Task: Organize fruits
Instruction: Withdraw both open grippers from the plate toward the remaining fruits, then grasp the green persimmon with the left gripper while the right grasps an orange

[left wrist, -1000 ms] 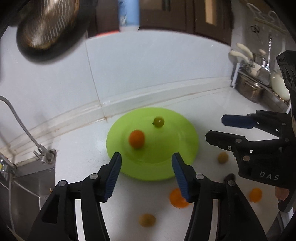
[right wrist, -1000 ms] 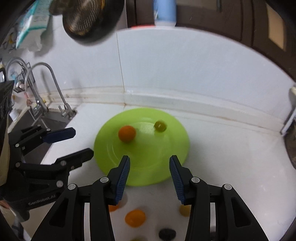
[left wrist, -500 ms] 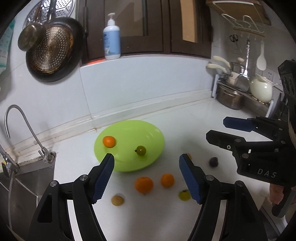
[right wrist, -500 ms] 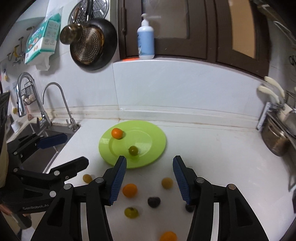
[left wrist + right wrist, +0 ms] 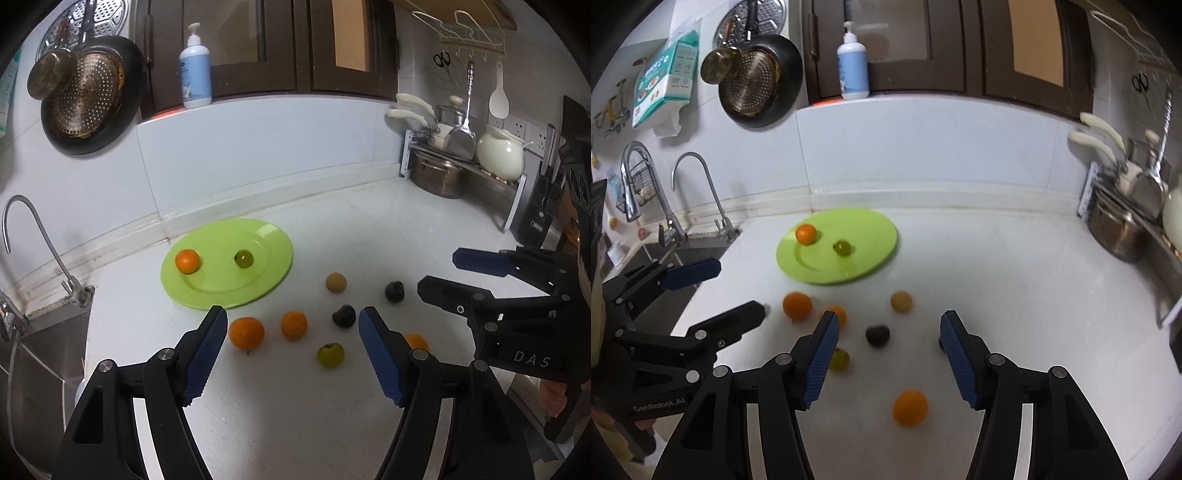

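A green plate [image 5: 229,291] [image 5: 820,267] on the white counter carries a small orange [image 5: 187,261] [image 5: 806,233] and a green fruit [image 5: 243,258] [image 5: 842,247]. Loose on the counter in front of it lie oranges [image 5: 246,333] [image 5: 910,408], a tan fruit [image 5: 335,282] [image 5: 901,301], dark fruits [image 5: 344,315] [image 5: 877,335] and another green fruit [image 5: 330,355] [image 5: 839,360]. My left gripper [image 5: 291,312] [image 5: 737,288] hovers open above the loose fruit, holding nothing. My right gripper [image 5: 888,317] [image 5: 441,271] hangs beside it with its jaws opening, also holding nothing.
A sink [image 5: 40,343] with taps [image 5: 701,184] lies at the left. A rack with a steel pot [image 5: 437,177] and a white jar [image 5: 500,155] stands at the right. A pan [image 5: 88,107] hangs on the wall near a soap bottle [image 5: 195,70].
Both grippers have drawn back from the plate, which now looks smaller and farther off. Both sets of jaws stand wider. The loose fruit on the counter has come into full view.
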A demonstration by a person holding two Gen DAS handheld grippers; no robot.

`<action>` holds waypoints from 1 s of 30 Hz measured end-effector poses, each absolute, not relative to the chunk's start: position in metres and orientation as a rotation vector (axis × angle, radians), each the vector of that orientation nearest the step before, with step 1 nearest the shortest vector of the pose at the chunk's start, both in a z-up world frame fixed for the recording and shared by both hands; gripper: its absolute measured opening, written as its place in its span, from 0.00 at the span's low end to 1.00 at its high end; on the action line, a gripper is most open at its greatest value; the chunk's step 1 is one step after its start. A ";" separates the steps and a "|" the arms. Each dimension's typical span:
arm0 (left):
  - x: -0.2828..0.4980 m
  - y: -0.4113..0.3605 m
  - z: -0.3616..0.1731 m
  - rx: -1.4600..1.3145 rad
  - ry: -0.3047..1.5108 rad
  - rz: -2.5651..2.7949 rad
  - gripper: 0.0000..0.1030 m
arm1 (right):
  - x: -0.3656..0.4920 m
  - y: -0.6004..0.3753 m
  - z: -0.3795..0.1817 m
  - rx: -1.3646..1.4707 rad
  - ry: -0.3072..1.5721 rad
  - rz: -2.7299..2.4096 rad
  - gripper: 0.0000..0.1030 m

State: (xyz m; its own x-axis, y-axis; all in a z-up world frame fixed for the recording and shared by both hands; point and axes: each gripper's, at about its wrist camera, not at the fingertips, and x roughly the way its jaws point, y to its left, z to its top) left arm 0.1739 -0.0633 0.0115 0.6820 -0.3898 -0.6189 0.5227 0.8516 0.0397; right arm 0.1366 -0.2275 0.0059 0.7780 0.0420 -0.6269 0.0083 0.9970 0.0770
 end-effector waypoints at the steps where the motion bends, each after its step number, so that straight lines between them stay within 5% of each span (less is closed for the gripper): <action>1: 0.173 -0.064 0.009 0.225 0.640 -0.519 0.71 | 0.134 -0.229 0.002 0.086 0.690 0.015 0.56; 30: 0.193 -0.110 -0.070 0.352 0.804 -0.633 0.68 | 0.123 -0.250 -0.095 0.226 0.906 -0.060 0.56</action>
State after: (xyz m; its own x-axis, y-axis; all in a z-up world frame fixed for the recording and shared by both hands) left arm 0.1935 -0.1099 -0.0704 0.5259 -0.3884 -0.7567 0.6444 0.7626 0.0564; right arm 0.1229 -0.2497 -0.0947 0.6169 0.0432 -0.7858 0.1472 0.9745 0.1691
